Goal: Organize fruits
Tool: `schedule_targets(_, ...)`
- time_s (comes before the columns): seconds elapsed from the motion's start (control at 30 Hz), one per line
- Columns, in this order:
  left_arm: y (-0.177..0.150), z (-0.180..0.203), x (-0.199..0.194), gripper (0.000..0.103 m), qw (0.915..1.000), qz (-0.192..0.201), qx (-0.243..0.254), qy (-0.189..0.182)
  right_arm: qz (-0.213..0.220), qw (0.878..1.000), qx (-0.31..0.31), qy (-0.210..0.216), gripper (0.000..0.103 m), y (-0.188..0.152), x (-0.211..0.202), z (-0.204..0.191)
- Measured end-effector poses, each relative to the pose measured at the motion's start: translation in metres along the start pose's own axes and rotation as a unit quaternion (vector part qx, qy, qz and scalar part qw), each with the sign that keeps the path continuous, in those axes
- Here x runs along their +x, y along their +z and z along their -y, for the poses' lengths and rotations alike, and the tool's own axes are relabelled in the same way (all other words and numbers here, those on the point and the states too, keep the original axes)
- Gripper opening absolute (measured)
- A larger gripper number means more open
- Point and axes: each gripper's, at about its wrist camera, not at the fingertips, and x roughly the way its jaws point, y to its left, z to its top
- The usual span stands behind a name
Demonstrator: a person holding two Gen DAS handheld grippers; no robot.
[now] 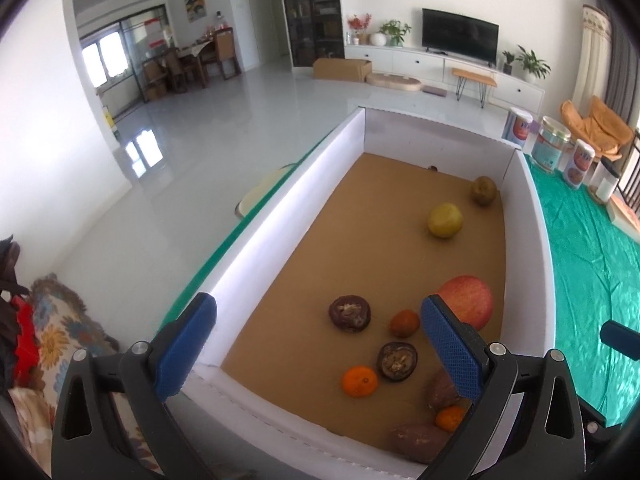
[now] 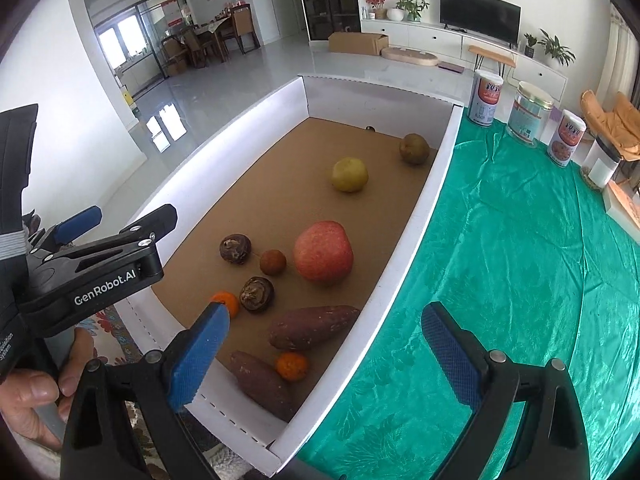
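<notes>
A white-walled cardboard box (image 1: 288, 208) (image 2: 416, 216) holds the produce: a red apple (image 1: 468, 304) (image 2: 323, 251), a yellow-green fruit (image 1: 445, 220) (image 2: 349, 174), a brown pear (image 1: 483, 191) (image 2: 414, 149), two dark brown fruits (image 1: 349, 313) (image 2: 235, 248), small oranges (image 1: 359, 381) (image 2: 292, 366) and two sweet potatoes (image 2: 312, 327) (image 1: 416, 442). My left gripper (image 1: 318, 346) is open and empty above the box's near left corner; it also shows in the right wrist view (image 2: 120, 220). My right gripper (image 2: 324, 354) is open and empty over the box's near right wall.
The box sits on a green cloth (image 2: 520, 280) (image 1: 592, 264). Several cans and jars (image 2: 530, 114) (image 1: 552, 144) stand at the cloth's far right. A patterned cushion (image 1: 60, 340) lies at the left.
</notes>
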Motion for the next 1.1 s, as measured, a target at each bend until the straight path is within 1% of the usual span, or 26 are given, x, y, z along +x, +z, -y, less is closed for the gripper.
schedule_targets(0.37, -0.001, -0.004, 0.001, 0.102, 0.9999, -0.003, 0.003, -0.012, -0.001, 1.000, -0.010, -0.006, 0.097, 0.002, 0.000, -0.012)
schedule_targets(0.53, -0.001, -0.007, 0.003, 0.102, 0.9999, -0.006, 0.001, -0.011, -0.001, 1.000, -0.011, -0.010, 0.097, 0.004, 0.000, -0.014)
schedule_targets(0.77, 0.000, -0.010, -0.001, 0.102, 0.9996, -0.010, 0.009, -0.024, -0.001, 1.000, -0.014, -0.022, 0.097, 0.009, -0.002, -0.021)
schedule_targets(0.9, 0.001, -0.015, 0.000, 0.102, 0.9992, -0.016, 0.002, -0.036, -0.003, 1.000, -0.015, -0.023, 0.097, 0.009, 0.001, -0.023)
schedule_targets(1.07, -0.002, -0.024, 0.003, 0.102, 0.9971, -0.027, -0.020, -0.068, -0.008, 1.000, -0.018, -0.021, 0.097, 0.008, 0.005, -0.025)
schedule_targets(1.1, -0.002, -0.024, 0.002, 0.102, 0.9974, -0.026, -0.017, -0.065, -0.009, 1.000, -0.019, -0.020, 0.097, 0.008, 0.005, -0.026)
